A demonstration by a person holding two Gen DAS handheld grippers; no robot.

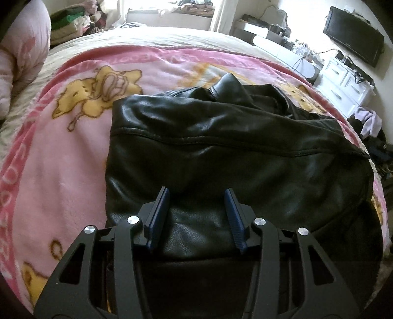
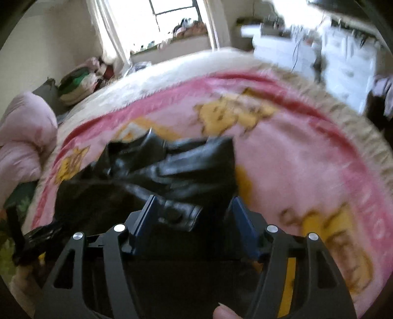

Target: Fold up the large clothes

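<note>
On the bed [image 1: 29, 117], a pink blanket [image 1: 63, 157] printed with yellow cartoon bears is spread wide, and right in the middle of it lies the black leather jacket [image 1: 221, 152], folded over into a broad slab with a stitched seam running across it and a collar or cuff sticking up at the far end.

Left claw [image 1: 197, 196] sits low over the near edge of the jacket, blue pads parted, leather showing between them. Whether the pads press on that leather I cannot tell; they stand part-way apart with the hem filling the gap below.

Over in the right wrist view, everything is smeared with blur. Right claw [image 2: 192, 203] is spread, blue pads well apart, and between them lies a piece of the jacket [image 2: 157, 171] with a snap button on a tab. The pads do not look clamped on it; there is space on both sides. A fingertip [image 2: 226, 311] of the person peeks in at the bottom edge.

Around the room: a pale pink duvet [image 1: 19, 61] bunched at the left of the bed, a pile of clothes [image 1: 73, 22] in green and cream beyond it by the window [image 2: 172, 19], white drawers [image 1: 343, 86] on the right, and a dark TV [image 1: 353, 34] mounted on the wall above them.
</note>
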